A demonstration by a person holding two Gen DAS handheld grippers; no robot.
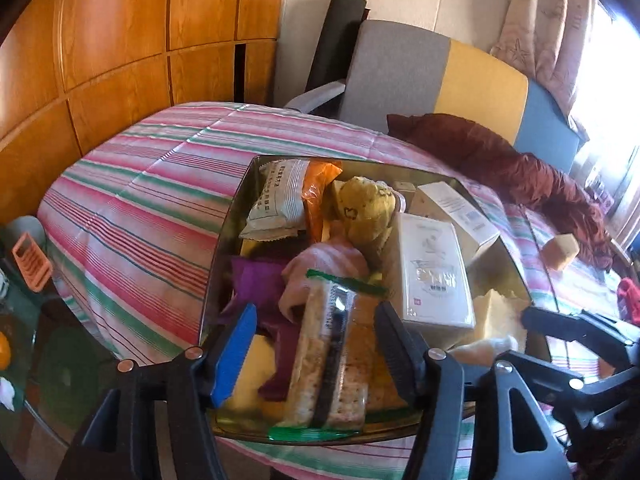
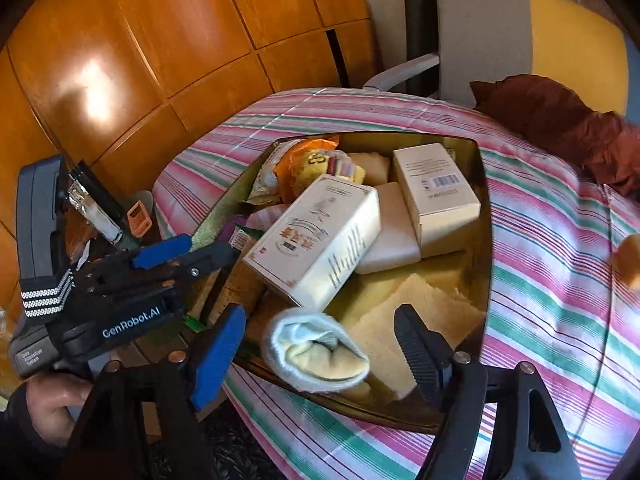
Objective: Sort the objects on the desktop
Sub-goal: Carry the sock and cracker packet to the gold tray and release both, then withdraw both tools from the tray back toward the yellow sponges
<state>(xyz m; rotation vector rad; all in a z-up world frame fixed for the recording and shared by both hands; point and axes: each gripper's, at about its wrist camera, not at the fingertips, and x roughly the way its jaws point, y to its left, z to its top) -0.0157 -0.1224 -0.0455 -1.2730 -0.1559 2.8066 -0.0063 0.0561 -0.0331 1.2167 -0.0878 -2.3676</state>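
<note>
Left gripper (image 1: 316, 356) fingers apart around cracker packet (image 1: 332, 360) at tray (image 1: 224, 248) near edge, no visible squeeze. Right gripper (image 2: 320, 344) fingers apart around rolled sock (image 2: 316, 350), untouched.

A gold tray (image 1: 228, 240) sat on the striped cloth, crowded with things. A clear cracker pack (image 1: 332, 360) lay lengthwise at its near edge. A white box (image 2: 316, 240) lay tilted across it, and a rolled sock (image 2: 316, 348), somewhat blurred, seemed to rest near the front rim.
</note>
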